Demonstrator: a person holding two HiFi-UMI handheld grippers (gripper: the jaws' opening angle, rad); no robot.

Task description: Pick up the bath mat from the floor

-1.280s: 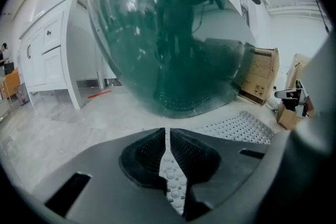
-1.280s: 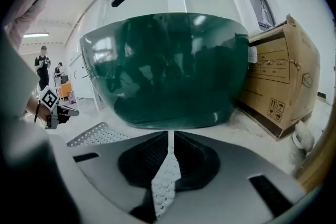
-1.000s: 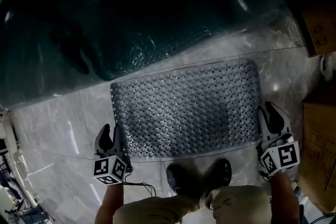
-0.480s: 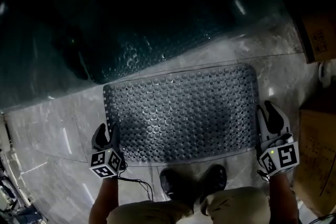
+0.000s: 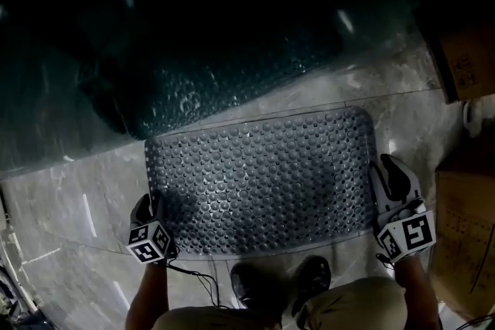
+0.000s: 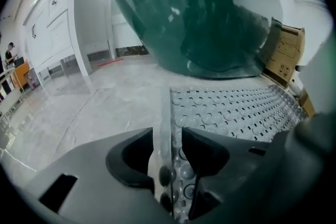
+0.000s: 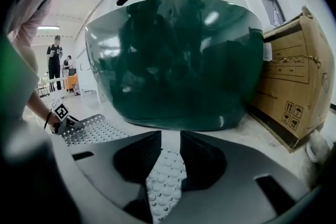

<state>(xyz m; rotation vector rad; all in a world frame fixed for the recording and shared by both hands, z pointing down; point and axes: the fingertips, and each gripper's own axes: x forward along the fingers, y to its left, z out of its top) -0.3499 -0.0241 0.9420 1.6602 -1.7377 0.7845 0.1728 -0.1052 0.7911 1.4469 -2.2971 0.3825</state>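
1. Bath mat (image 5: 263,182): grey, covered in round studs and small holes. It lies flat on the marble floor (image 5: 69,197). Its far long edge runs just beside the base of the dark green tub (image 5: 193,50). Its near long edge lies just ahead of the person's shoes (image 5: 267,286).

2. Left gripper (image 5: 147,205): positioned at the mat's near-left corner and angled down toward the floor. In the left gripper view the jaws stand apart and straddle the mat's left edge. They have just been closing slightly, and the rim of the mat runs up the gap between them. No pad is seen pressing on it.

3. Right gripper (image 5: 385,170): positioned at the middle of the mat's right short edge. In the right gripper view the jaws stand at a medium gap, and a strip of the studded mat fills it. The jaws are closed on that edge.

4. Markings: each gripper carries a marker cube (image 5: 406,234) with black-and-white square patterns and no words.

5. Cardboard box (image 7: 294,71): stands on the floor right of the tub. It bears black handling symbols near its lower edge and a white label at its upper left corner. The printed lines on its side are too small to read.
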